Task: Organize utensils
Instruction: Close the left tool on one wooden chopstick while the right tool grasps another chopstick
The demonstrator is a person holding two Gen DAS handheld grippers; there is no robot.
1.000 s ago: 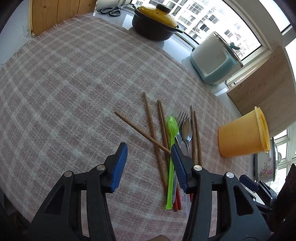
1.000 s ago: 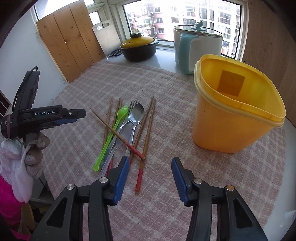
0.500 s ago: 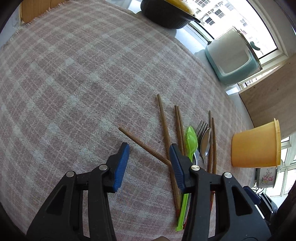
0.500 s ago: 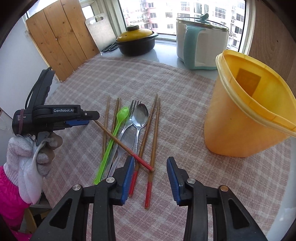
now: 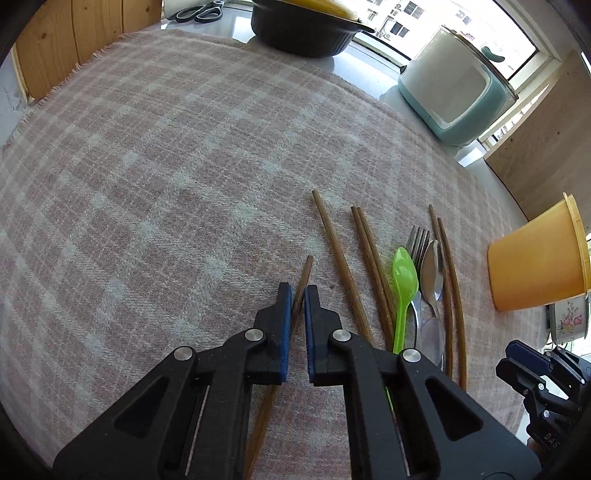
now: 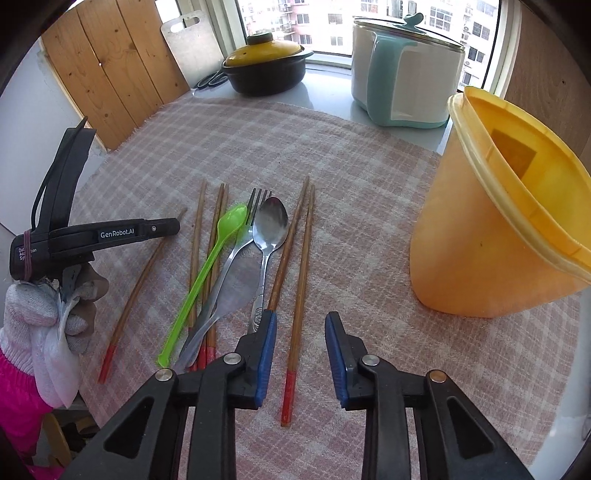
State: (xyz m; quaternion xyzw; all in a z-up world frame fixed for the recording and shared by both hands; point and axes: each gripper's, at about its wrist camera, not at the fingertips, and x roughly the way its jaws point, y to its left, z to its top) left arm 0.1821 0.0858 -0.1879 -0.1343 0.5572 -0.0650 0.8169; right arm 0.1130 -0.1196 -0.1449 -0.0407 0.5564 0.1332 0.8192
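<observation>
My left gripper [image 5: 297,291] is shut on a brown chopstick [image 5: 307,264], near its thin end; the rest runs back under the jaws. Beside it lie several more chopsticks [image 5: 334,254], a green plastic spoon [image 5: 404,280], a fork [image 5: 419,238] and a metal spoon [image 5: 430,269]. In the right wrist view my right gripper [image 6: 299,354] is closing, with a red-ended chopstick [image 6: 301,280] lying between its jaws and the pads clear of it. A yellow tub [image 6: 509,221] stands upright to the right. The left gripper [image 6: 173,225] shows there too, in a gloved hand [image 6: 44,317].
A plaid cloth [image 5: 147,166] covers the table. At the back stand a black pot with a yellow lid [image 6: 264,70], a white and teal container [image 6: 406,74], scissors [image 5: 195,11] and wooden boards [image 6: 110,74]. A flowered pot [image 5: 569,321] sits behind the tub.
My left gripper came down and shut on the chopstick that lay across the pile; it now lies apart at the left. My right gripper moved forward over the rightmost chopstick and its jaws narrowed.
</observation>
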